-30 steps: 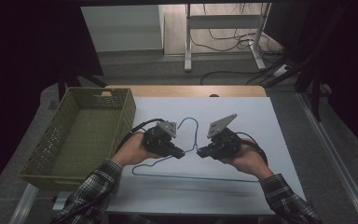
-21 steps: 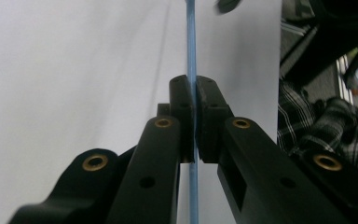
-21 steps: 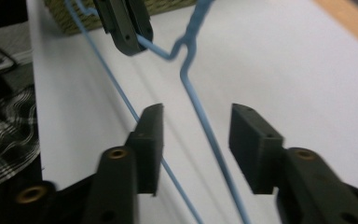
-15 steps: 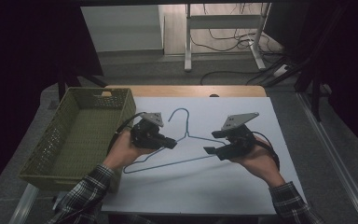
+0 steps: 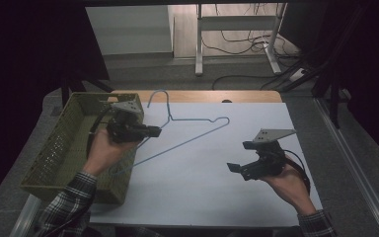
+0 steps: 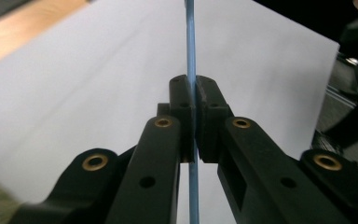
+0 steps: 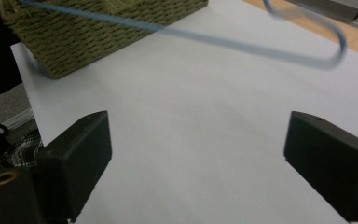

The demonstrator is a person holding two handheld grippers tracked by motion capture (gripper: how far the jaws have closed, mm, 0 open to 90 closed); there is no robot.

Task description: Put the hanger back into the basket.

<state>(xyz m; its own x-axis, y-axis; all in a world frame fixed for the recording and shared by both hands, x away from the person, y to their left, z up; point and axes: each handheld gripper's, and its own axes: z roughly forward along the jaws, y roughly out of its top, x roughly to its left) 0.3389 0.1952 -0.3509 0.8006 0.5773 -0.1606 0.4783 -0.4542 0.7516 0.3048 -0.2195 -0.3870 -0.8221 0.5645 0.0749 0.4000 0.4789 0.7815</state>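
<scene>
Hanger point(image 5: 187, 133), blue wire: clamped in left tool point(image 5: 150, 131), jaws closed tight on one wire arm. Since a second ago it has gone from the bench's middle, between both tools, to the far left, hook point(image 5: 159, 96) past the basket's point(image 5: 54, 148) far corner, one end over the rim. Right tool point(image 5: 234, 168): has let go, jaws wide, withdrawn near right above white bench sheet point(image 5: 202, 187). Judgement: one-handed carry toward basket, drop-in likely next.

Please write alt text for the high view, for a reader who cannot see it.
The left gripper holds a blue wire hanger lifted beside a green woven basket. The right gripper is open over the white table, apart from the hanger.
</scene>
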